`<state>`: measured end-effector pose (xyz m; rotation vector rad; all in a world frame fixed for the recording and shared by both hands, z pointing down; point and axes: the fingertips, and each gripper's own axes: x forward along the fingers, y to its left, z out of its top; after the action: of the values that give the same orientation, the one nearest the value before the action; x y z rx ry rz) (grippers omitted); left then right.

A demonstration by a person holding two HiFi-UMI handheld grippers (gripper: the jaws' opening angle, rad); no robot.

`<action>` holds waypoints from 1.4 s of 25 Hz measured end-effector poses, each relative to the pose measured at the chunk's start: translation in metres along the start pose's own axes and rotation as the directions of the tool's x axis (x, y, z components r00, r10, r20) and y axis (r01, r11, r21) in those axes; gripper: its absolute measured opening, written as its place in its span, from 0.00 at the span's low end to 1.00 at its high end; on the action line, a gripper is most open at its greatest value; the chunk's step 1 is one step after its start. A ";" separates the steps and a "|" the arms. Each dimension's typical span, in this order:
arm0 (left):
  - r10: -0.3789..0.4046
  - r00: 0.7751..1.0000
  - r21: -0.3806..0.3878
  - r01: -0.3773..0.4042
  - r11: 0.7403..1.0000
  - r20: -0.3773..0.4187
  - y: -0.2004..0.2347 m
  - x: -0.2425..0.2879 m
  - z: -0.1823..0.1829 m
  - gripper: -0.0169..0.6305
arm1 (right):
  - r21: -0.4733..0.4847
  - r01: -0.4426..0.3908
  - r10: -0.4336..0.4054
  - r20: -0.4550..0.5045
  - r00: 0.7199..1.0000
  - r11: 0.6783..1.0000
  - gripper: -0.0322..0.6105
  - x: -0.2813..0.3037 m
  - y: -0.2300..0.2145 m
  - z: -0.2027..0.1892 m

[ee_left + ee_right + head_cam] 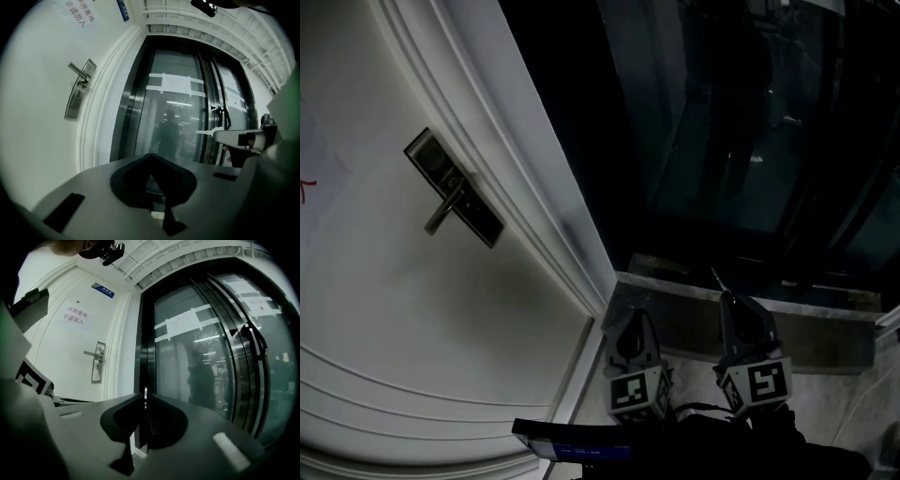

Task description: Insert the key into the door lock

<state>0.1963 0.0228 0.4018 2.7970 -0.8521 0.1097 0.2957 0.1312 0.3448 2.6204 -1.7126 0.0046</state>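
The white door (403, 309) fills the left of the head view, with its silver lock plate and lever handle (453, 187) high up. Both grippers are low and to the right, well away from the lock. My right gripper (733, 298) is shut on a thin metal key (716, 279) that sticks out past its tips. In the right gripper view the key (146, 397) shows edge-on between the closed jaws, and the lock (98, 362) is far off to the left. My left gripper (635, 317) is shut with nothing in it. The lock (78, 92) lies up and left in the left gripper view.
Dark glass doors (750, 141) in a black frame stand right of the white door, with paper strips (187, 319) taped across them. A stone threshold (694, 314) runs under the glass. The door bears a red-lettered notice (75, 315) and a small blue plate (103, 289).
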 end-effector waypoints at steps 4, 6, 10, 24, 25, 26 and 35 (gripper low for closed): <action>0.083 0.996 -0.016 -0.083 0.996 0.027 0.050 0.007 0.017 0.03 | -0.014 -0.081 0.081 0.018 0.997 0.997 0.07 0.045 0.031 0.005; 0.150 0.988 -0.033 -0.149 0.988 0.047 0.080 0.008 0.028 0.03 | -0.013 -0.130 0.130 0.019 0.991 0.991 0.07 0.067 0.052 0.008; 0.246 0.966 -0.046 -0.244 0.969 0.073 0.128 0.007 0.039 0.03 | -0.023 -0.233 0.233 0.020 0.972 0.972 0.07 0.102 0.092 0.010; 0.394 0.906 -0.006 -0.398 0.917 0.154 0.238 0.015 0.085 0.03 | -0.031 -0.446 0.448 0.057 0.892 0.894 0.07 0.188 0.195 0.019; 0.400 0.903 0.016 -0.408 0.913 0.157 0.246 0.015 0.093 0.03 | -0.034 -0.459 0.460 0.063 0.886 0.888 0.07 0.192 0.202 0.021; 0.408 0.899 0.036 -0.419 0.907 0.160 0.253 0.015 0.099 0.03 | -0.038 -0.470 0.472 0.069 0.879 0.882 0.07 0.196 0.210 0.024; 0.507 0.835 0.063 -0.530 0.846 0.217 0.307 -0.007 0.130 0.03 | -0.050 -0.548 0.550 0.120 0.827 0.835 0.07 0.227 0.267 0.041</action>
<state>0.0203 -0.2513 0.3300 2.6264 -1.6960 -0.0288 0.1422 -0.1848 0.3080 2.0521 -2.4375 -0.1749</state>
